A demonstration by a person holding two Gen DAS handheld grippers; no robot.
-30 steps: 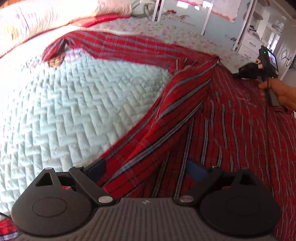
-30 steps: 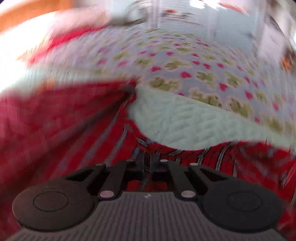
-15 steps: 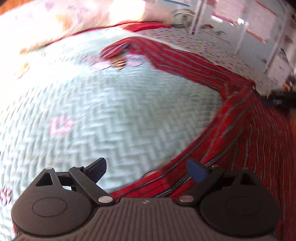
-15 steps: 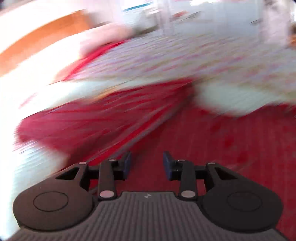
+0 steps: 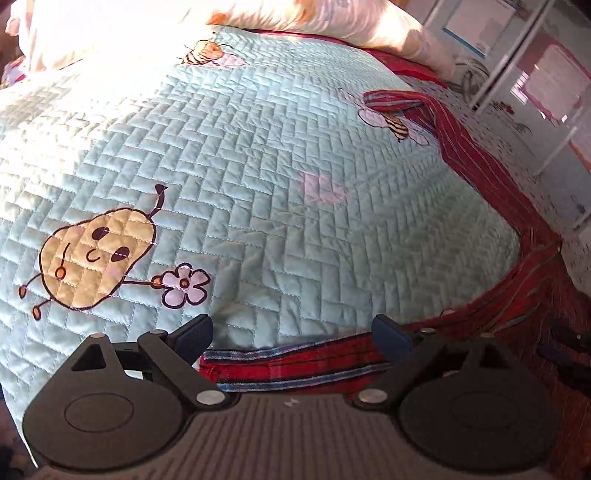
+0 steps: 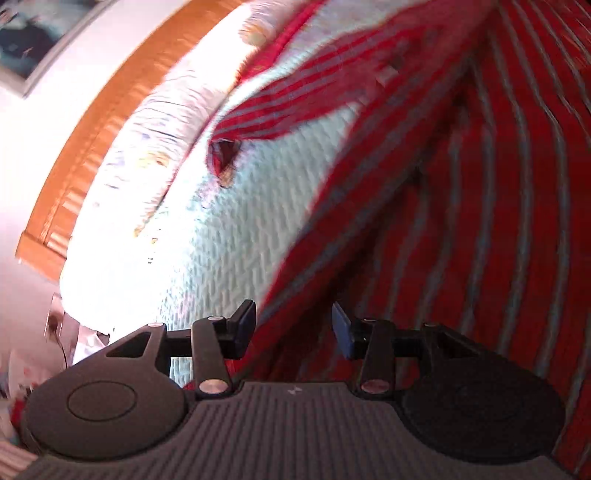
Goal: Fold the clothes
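A red striped shirt [image 5: 491,206] lies on the light blue quilt [image 5: 258,177], running up the right side to a sleeve end [image 5: 399,101]. Its blue-banded edge [image 5: 295,363] lies flat just under my left gripper [image 5: 291,332], which stands wide open with nothing pressed between its fingers. In the right wrist view the shirt [image 6: 461,221] fills the right half, and one cuff [image 6: 221,155] rests on the quilt [image 6: 258,221]. My right gripper [image 6: 293,325] hovers over the shirt's edge; its jaws are opening and the pads do not press on the cloth.
Pale pillows [image 5: 314,18] lie along the head of the bed, against a wooden headboard [image 6: 92,122]. A pear cartoon [image 5: 96,258] is stitched on the quilt. A flowered sheet [image 5: 517,147] and white furniture [image 5: 554,92] lie beyond the shirt.
The right gripper was shut on the shirt cloth and has opened, letting it go. Both views have swung left, towards the pillows. The shirt now lies flatter beside the left gripper.
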